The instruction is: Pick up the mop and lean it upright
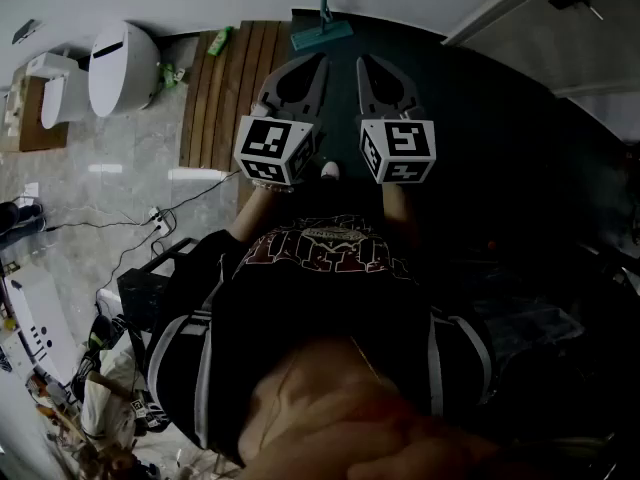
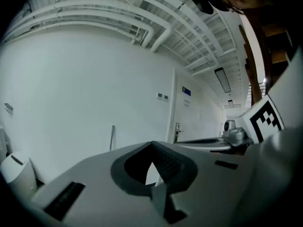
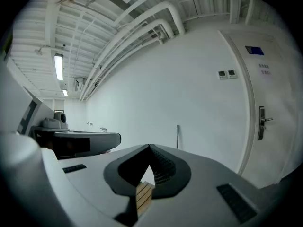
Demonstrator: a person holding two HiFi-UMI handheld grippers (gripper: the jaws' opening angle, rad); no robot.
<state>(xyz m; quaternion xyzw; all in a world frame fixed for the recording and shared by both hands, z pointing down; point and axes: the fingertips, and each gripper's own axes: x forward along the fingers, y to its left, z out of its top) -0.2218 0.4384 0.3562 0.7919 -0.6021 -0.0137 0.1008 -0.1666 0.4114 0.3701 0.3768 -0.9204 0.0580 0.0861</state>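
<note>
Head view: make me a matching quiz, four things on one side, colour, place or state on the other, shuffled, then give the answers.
Things:
1 mop
2 lidded bin
3 wooden slats
4 right gripper

Descriptions:
A shut, nothing between its fingers
B white, far left
C teal head, top centre, handle upright
D brown, lying flat, upper left

Pairs: 1-C, 2-B, 3-D, 4-A

Mop (image 1: 322,34) handle cut off at head view's top edge; its head hidden in both gripper views. Floor clutter (image 1: 60,398) too small to tell.
</note>
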